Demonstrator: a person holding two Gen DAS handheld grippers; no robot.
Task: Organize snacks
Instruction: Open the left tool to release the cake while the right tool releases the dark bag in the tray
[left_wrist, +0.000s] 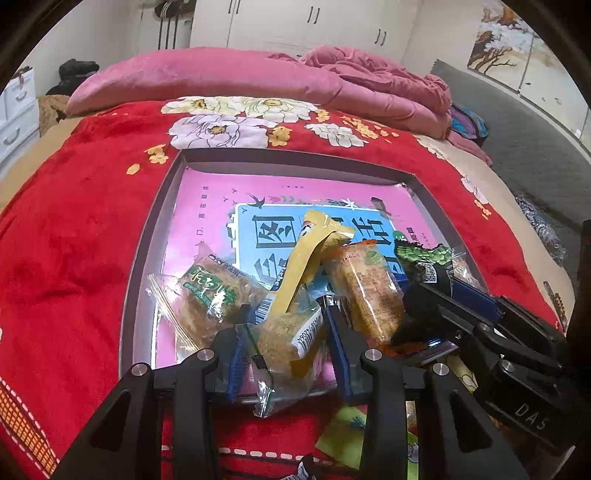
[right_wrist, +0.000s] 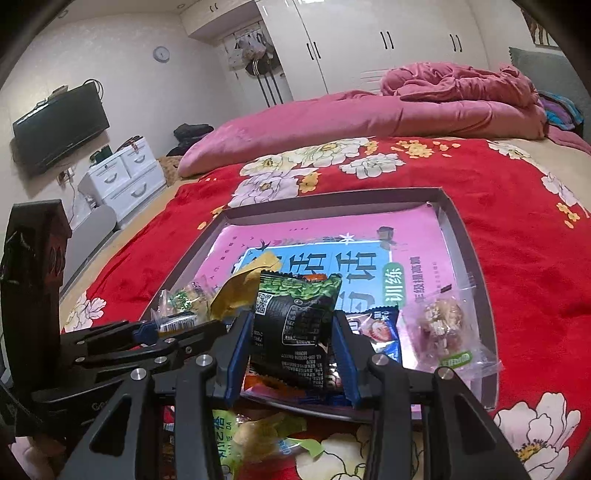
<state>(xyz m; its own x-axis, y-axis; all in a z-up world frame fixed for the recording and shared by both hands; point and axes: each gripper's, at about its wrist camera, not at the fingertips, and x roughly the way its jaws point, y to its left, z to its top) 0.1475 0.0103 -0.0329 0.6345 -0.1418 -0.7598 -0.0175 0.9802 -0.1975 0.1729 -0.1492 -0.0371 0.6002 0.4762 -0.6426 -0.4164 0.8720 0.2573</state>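
Observation:
A shallow grey tray (left_wrist: 147, 236) with a pink printed sheet inside lies on the red floral bedspread. My left gripper (left_wrist: 286, 332) holds a clear packet of yellow crumbly snack (left_wrist: 284, 343) over the tray's near edge. A green-label cake packet (left_wrist: 207, 295), a yellow wrapper (left_wrist: 314, 251) and an orange-label cake packet (left_wrist: 365, 288) lie in the tray. My right gripper (right_wrist: 291, 343) is shut on a black and green packet (right_wrist: 295, 325) above the tray's near edge (right_wrist: 491, 332); it shows in the left wrist view (left_wrist: 424, 266) too.
A clear packet with a brown nut ball (right_wrist: 441, 321) and a blue packet (right_wrist: 384, 332) lie in the tray's right part. Green-yellow packets (right_wrist: 266, 439) lie on the bedspread below the grippers. A folded pink quilt (left_wrist: 258, 77) lies behind the tray.

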